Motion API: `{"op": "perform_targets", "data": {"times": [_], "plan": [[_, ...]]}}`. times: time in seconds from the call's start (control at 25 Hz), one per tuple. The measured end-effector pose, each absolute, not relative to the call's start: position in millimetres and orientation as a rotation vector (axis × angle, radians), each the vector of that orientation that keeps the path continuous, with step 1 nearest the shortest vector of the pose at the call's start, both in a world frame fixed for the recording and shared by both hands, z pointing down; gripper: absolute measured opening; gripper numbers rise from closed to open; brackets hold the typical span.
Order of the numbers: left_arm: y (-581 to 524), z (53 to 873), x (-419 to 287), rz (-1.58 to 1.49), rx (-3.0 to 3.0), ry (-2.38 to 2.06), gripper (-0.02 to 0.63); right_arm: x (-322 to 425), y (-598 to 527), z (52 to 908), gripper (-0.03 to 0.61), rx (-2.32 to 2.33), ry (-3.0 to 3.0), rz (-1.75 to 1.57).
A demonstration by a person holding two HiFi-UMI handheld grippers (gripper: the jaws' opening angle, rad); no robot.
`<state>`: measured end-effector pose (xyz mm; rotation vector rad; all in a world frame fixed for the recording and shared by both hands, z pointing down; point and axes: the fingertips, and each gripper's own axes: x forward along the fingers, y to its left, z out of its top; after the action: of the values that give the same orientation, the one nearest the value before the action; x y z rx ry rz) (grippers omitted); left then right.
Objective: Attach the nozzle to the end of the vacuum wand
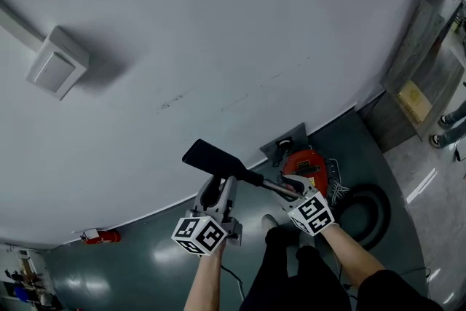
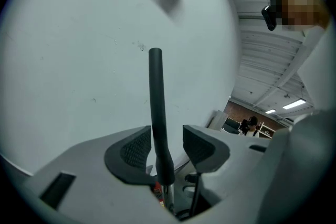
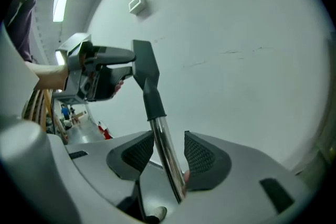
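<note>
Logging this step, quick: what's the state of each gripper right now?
Left gripper: open; the nozzle stands between its jaws, not clamped.
Right gripper: open; the vacuum wand passes between its jaws, not clamped.

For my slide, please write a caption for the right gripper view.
Black nozzle fitted on the chrome wand, between the right gripper's open jaws.

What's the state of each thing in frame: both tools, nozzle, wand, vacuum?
left tool: open, nozzle between the jaws with a gap on one side.
right tool: open, wand between the jaws, not clamped.
nozzle: fitted on the wand's end.
wand: raised off the floor.
vacuum: sitting on the floor by the wall.
</note>
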<state>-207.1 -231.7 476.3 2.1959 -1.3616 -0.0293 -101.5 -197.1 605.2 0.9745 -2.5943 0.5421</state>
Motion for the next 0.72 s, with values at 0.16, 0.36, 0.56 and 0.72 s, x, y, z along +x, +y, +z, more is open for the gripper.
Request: {"op": "perform_targets", "data": {"times": [0.16, 0.36, 0.56, 0.72], "plan": [[-209, 472, -204, -0.036, 2.171, -1.357, 0.179, -91, -195, 564, 0.17, 1.023, -2.663, 0.677], [-185, 453, -186, -0.021, 2.232, -1.341, 0.076, -83, -182, 515, 0.127, 1.039, -2.76, 0.831], [-169, 430, -168, 0.051, 2.333, -1.377, 0.031, -76, -170, 478, 0.064, 1.098, -2.836, 0.879], [-157, 416, -161, 0.086, 2.38, -1.424, 0.006, -73, -160, 453, 0.044, 1.13, -2.887, 0.898]]}}
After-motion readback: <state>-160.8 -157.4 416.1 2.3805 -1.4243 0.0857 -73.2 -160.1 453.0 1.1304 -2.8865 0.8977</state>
